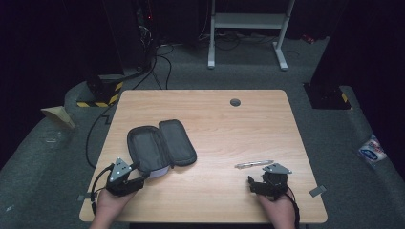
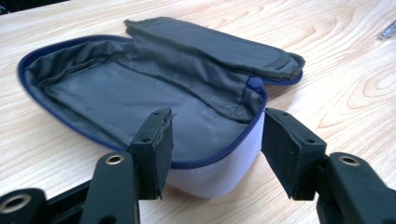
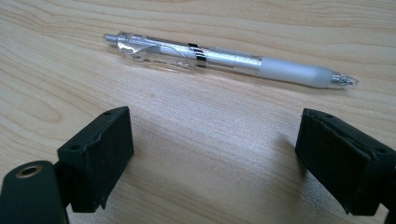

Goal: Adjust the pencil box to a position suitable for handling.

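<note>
At the near left, the left gripper [image 2: 215, 144] is sitting with jaws spread, straddling the near rim of the unzipped pencil case [image 2: 140, 100], likely to steady it. Right of the case, the pen [image 3: 224, 58] is lying flat on the table [image 1: 215, 124], just beyond the right gripper [image 3: 212, 154], whose jaws are gaping empty, probably lining up to grasp it.

Dim room; grey carpet floor [image 1: 43, 157]; white desk frame [image 1: 248, 21] beyond wooden table [image 1: 229, 129]; black cables [image 1: 160, 62].
</note>
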`<control>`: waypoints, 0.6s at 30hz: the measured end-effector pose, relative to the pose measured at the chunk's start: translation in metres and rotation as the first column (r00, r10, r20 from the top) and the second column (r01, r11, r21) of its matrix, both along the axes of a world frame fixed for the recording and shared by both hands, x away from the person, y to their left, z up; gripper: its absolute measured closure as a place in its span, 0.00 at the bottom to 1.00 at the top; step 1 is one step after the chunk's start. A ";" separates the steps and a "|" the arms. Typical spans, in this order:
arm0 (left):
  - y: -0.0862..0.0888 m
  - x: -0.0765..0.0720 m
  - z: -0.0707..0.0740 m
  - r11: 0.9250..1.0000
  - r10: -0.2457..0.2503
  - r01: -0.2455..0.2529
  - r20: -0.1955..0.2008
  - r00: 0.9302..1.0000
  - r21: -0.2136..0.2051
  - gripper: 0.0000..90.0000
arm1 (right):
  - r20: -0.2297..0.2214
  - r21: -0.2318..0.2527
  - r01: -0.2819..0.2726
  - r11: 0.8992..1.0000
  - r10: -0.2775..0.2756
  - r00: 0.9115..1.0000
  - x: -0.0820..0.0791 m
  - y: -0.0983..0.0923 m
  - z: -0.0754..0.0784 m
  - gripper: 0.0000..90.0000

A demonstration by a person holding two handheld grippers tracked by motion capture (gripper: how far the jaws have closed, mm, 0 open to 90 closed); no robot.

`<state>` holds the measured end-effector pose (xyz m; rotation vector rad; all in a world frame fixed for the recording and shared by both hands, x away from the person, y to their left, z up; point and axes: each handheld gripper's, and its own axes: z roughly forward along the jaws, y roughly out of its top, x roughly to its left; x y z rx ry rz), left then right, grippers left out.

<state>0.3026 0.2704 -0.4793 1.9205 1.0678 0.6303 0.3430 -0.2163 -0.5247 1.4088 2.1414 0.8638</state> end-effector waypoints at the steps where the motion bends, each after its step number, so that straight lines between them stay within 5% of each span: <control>1: -0.002 0.000 0.000 1.000 -0.008 0.008 0.000 1.000 0.003 0.49 | 0.000 0.000 0.000 1.000 0.000 1.000 0.000 0.000 0.000 0.12; 18: -0.017 0.009 -0.010 0.998 -0.039 0.041 -0.060 0.997 0.040 0.70 | 0.003 -0.002 -0.001 1.000 0.001 1.000 0.000 0.000 0.000 0.12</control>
